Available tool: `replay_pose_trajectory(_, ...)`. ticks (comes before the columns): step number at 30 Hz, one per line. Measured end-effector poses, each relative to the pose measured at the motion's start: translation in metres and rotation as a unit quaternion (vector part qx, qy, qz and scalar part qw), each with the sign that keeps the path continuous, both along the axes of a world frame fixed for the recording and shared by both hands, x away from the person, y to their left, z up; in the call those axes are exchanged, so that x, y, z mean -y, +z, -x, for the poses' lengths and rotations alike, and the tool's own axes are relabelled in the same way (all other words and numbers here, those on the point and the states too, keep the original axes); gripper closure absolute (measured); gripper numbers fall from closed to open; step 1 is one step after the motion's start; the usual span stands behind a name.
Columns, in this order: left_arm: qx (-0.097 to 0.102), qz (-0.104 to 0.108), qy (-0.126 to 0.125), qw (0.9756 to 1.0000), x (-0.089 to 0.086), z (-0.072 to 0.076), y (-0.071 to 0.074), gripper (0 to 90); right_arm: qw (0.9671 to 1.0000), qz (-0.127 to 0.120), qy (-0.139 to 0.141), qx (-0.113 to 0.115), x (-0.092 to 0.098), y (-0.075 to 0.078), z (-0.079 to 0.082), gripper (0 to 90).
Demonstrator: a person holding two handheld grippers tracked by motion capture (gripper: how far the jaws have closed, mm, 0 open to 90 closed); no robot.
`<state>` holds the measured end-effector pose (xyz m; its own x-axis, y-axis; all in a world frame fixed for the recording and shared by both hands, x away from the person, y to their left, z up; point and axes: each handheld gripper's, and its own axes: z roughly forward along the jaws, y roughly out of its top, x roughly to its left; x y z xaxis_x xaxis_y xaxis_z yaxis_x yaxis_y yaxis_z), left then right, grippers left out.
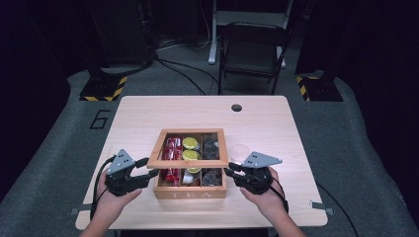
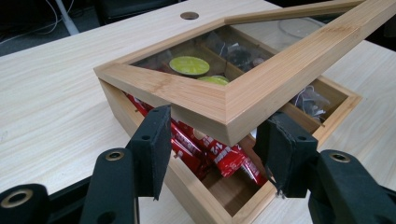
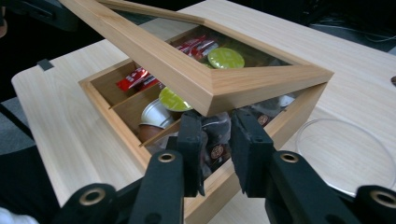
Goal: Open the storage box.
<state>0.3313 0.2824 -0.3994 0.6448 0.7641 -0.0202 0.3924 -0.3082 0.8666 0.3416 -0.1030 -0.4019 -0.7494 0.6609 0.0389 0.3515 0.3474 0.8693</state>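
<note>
a dark folding chair [image 1: 254,49] stands beyond the table [image 1: 148,111], yellow-black striped stand bases [image 1: 104,89] flanking.

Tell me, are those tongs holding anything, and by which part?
The lid of the tea box sits raised, each front corner above a pair of tongs, left tongs and right tongs. Neither visibly clamps it; they seem to prop it.

A recording studio or lab — black curtains [image 1: 29,74] all round, grey carpet [image 1: 54,168], hazard-striped stand bases [image 1: 101,89], floor cables [image 1: 183,71], a lone table [image 1: 267,123].
</note>
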Motion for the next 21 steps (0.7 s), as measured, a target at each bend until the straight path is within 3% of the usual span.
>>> replay_pose_trajectory(7,0.001,0.003,0.003,1.0000,0.000,-0.004,0.008,46.2,0.9998,-0.005,-0.012,0.013,-0.004,0.008,-0.004,64.7)
replay_pose_trajectory(15,0.000,0.011,0.007,0.9999,0.000,-0.010,0.017,46.2,0.9992,-0.018,-0.028,0.022,-0.006,0.016,-0.007,63.8)
replay_pose_trajectory(21,0.001,0.016,0.010,0.9998,0.000,-0.014,0.023,46.1,0.9989,-0.012,-0.030,0.034,-0.008,0.023,-0.011,62.9)
